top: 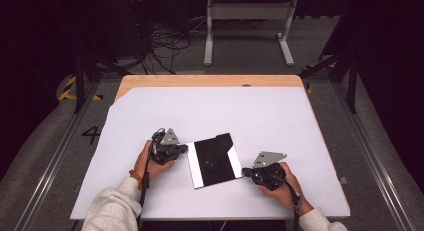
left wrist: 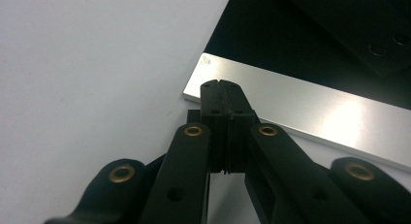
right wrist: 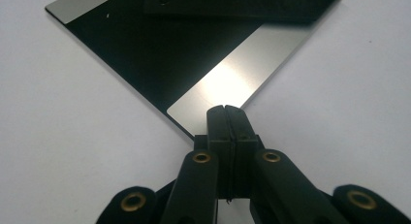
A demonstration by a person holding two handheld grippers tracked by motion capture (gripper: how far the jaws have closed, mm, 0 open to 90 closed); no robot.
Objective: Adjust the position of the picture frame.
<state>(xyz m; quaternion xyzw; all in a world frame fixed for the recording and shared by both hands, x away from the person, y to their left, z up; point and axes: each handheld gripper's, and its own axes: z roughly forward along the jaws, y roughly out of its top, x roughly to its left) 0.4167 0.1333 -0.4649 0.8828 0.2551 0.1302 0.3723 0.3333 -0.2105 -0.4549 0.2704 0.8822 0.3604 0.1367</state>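
A flat black plate (top: 215, 158) with a shiny silver strip along two opposite sides lies on the white sheet, turned a little. A smaller dark piece with small holes (left wrist: 373, 35) rests on top of it. My left gripper (top: 184, 148) is at the plate's far left corner. In the left gripper view its tips (left wrist: 223, 84) are pressed together over the silver strip (left wrist: 315, 107), with nothing between them. My right gripper (top: 245, 171) is at the near right corner. Its tips (right wrist: 225, 108) are also shut, against the edge of the other strip (right wrist: 232, 78).
The white sheet (top: 260, 116) covers most of a wooden table (top: 200, 81), whose far edge shows. Behind the table are a white metal stand (top: 247, 21) and loose cables (top: 165, 46) on the floor. Dark frame rails run along both sides.
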